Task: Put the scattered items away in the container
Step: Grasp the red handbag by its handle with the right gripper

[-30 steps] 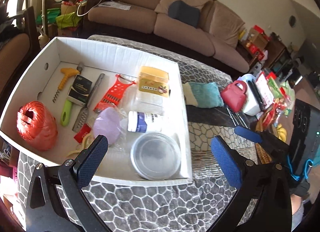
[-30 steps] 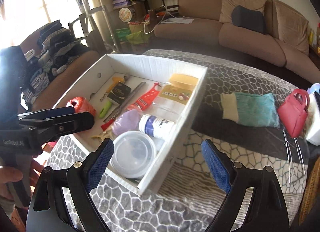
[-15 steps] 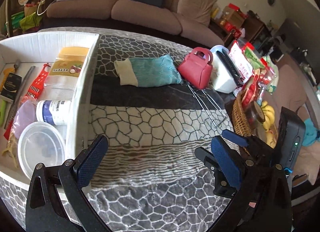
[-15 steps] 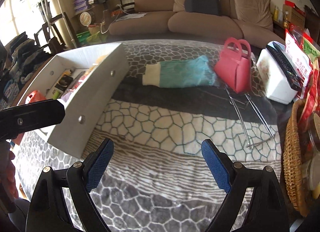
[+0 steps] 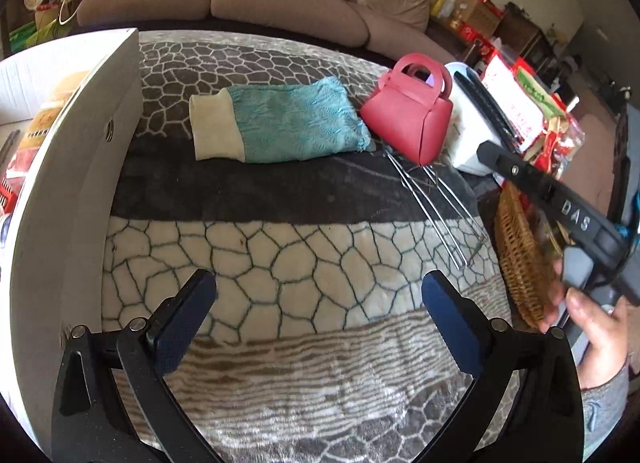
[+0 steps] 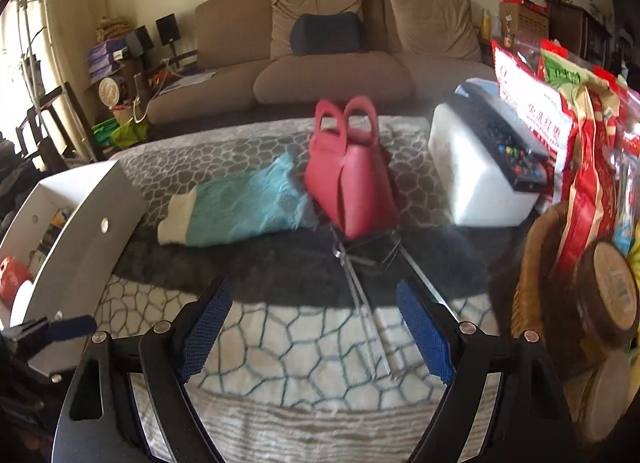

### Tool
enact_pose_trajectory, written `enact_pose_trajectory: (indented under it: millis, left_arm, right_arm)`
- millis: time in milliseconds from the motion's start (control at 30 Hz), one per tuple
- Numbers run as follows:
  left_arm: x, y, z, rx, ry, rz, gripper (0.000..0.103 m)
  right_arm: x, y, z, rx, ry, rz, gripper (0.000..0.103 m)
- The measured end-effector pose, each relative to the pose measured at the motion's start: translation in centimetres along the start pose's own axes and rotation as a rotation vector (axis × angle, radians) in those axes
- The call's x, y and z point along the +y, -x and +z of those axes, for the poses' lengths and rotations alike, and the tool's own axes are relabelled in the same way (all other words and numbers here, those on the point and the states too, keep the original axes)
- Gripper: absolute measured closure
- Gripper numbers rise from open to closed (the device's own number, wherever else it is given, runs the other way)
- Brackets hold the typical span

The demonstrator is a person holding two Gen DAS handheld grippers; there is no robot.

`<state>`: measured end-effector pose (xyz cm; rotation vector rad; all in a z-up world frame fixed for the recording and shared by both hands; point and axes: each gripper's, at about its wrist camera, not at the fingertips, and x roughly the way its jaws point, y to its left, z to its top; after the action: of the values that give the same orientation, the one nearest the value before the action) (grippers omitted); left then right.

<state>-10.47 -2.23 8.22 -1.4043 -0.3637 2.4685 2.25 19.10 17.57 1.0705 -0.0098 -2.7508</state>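
Both views swung from box [image 5: 60, 191] to "DAS"-marked right claw [image 5: 576, 219], closing empty; left claw [image 5: 316, 307] open.

Stuff spread across the worktop [image 5: 304, 247]

Box [image 5: 60, 191] sits far left, cloth [image 5: 280, 127] in the middle, handbag [image 5: 412, 123] right beside it, wire tongs [image 5: 432, 203] in front, basket [image 5: 516, 259] at the right edge.

The right claw [image 6: 316, 327] is closing with nothing between its blue pads [image 6: 204, 327], above the patterned blanket [image 6: 280, 343]. Ahead, metal skewers [image 6: 360, 295] lie beside a red handbag [image 6: 348, 187]. A teal cloth [image 6: 240, 207] lies left of the handbag. The white box [image 6: 92, 223] stands at far left. The left claw's tip [image 6: 68, 325] shows at the left edge.
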Motion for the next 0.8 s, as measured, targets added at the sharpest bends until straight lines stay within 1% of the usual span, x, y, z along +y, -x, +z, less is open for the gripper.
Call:
enact_pose_trajectory:
  millis: [67,167,200,267,367,500,567,600,633,667,700,800]
  left_arm:
    - [-0.2,-0.4,1.4,-0.017,0.008,-0.004,0.000]
    - [-0.4,-1.0,2.9,-0.032,0.018,-0.011,0.000]
    - [-0.4,-1.2,3.2,-0.030,0.018,-0.016,0.000]
    - [-0.3,-1.7,3.5,-0.023,0.013,-0.020,0.000]
    - [-0.1,-2.1,3.5,-0.011,0.006,-0.035,0.000]
    - [0.6,-3.0,3.2,0.009,0.008,-0.054,0.000]
    - [1.0,-3.6,3.2,0.021,0.025,-0.055,0.000]
    - [1.3,-3.9,3.2,0.028,0.036,-0.058,0.000]
    - [1.5,-4.2,3.2,0.034,0.045,-0.061,0.000]
    - [1.7,-4.3,3.1,0.037,0.052,-0.064,0.000]
    - [1.8,-4.3,3.1,0.037,0.057,-0.064,0.000]
    - [1.7,-4.0,2.9,0.040,0.055,-0.069,0.000]
  right_arm:
    - [-1.1,-1.0,2.6,-0.027,-0.019,-0.036,0.020]
    - [-2.1,-3.2,5.9,-0.041,-0.032,-0.102,0.035]
    - [-2.3,-4.2,6.7,-0.040,-0.037,-0.115,0.037]
    - [-2.6,-6.2,7.9,-0.017,-0.055,-0.116,0.038]
    - [-2.8,-8.7,8.6,0.002,-0.077,-0.110,0.038]
    - [-2.9,-10.4,9.1,0.004,-0.081,-0.097,0.037]
    - [-3.3,-11.5,9.2,0.016,-0.083,-0.095,0.037]
    - [-3.5,-11.9,9.3,0.018,-0.093,-0.080,0.039]
    - [-3.8,-12.1,9.3,0.019,-0.106,-0.061,0.044]
    - [-4.0,-12.3,9.3,0.021,-0.120,-0.033,0.070]
    - [-4.1,-12.3,9.3,0.022,-0.128,-0.021,0.077]
    - [-3.6,-11.3,9.3,0.007,-0.096,0.003,0.081]
